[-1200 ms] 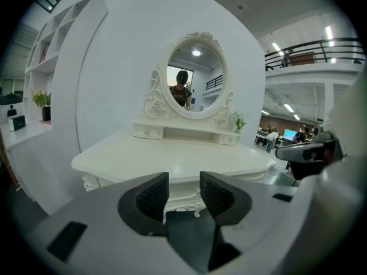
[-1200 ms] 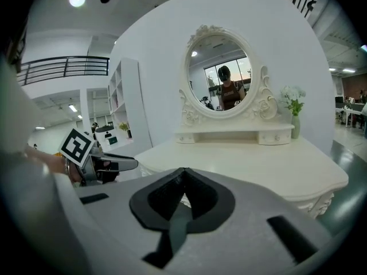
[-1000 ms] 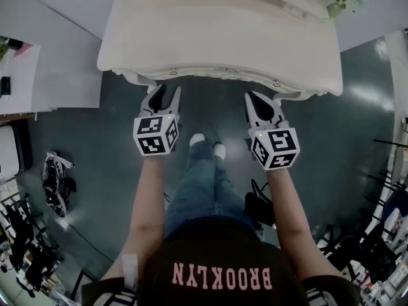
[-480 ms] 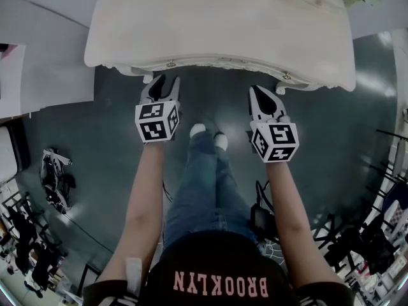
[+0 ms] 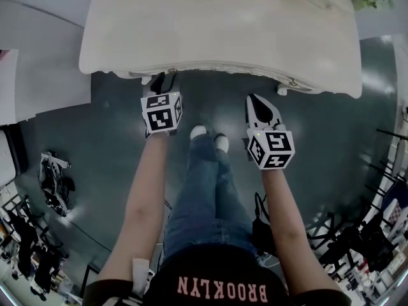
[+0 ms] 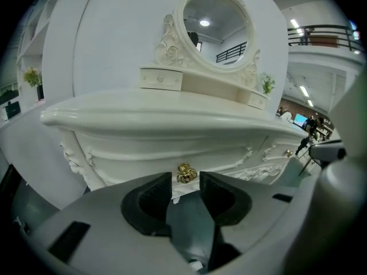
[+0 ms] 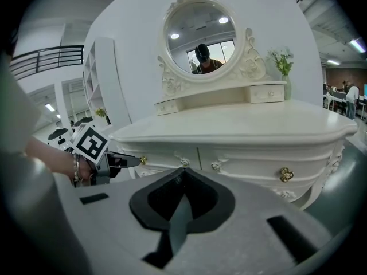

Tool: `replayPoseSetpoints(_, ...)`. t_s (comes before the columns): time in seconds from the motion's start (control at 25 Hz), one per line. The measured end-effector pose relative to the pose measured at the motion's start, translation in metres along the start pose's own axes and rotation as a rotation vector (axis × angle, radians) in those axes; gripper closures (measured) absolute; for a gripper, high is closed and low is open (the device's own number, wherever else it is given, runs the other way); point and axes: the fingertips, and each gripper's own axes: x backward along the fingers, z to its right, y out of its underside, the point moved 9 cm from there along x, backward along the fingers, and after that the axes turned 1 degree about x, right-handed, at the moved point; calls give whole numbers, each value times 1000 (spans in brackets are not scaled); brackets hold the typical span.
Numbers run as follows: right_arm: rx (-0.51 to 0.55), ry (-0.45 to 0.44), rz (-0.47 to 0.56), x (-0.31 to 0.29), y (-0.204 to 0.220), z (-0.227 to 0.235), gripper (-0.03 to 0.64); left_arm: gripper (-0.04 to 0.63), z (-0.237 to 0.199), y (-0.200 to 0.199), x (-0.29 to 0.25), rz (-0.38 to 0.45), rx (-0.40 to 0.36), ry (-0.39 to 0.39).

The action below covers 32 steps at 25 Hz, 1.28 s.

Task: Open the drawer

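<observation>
Cream dressing table [image 5: 217,30] at 12 o'clock in head view. Drawer front [image 6: 137,153] just under the top edge, closed. Up at the table edge, left gripper [image 5: 160,81], jaws apart. Gold knob [image 6: 185,173] of that drawer seen just beyond the tips, in line with the gap between them; contact not determinable. At 3 o'clock of it, right gripper [image 5: 256,101], held back from the table, jaws pressed together on nothing. Second gold knob [image 7: 285,174] at 3 o'clock of the right tips, well apart. Round mirror [image 7: 199,36] at 12 o'clock on the table top.
</observation>
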Motion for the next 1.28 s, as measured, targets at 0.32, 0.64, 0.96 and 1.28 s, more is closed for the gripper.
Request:
replayPoseSetpoints(0.32,-18,34,-12,-14,-1,-3,620,453,0,-3,-27,-40,-30,34)
replayPoseSetpoints(0.64,-33,69,-15,-13,-2,-9,620,480,-3,-2,-27,-40,-33,63)
replayPoseSetpoints(0.96,-50,80,-18,-2,8,-19,620,482,-2,-2,-26,-40,-31,63)
replayPoseSetpoints(1.28,-73,97,-36,22,26,-16,620,482,-1,1,-19,-51,-39,70)
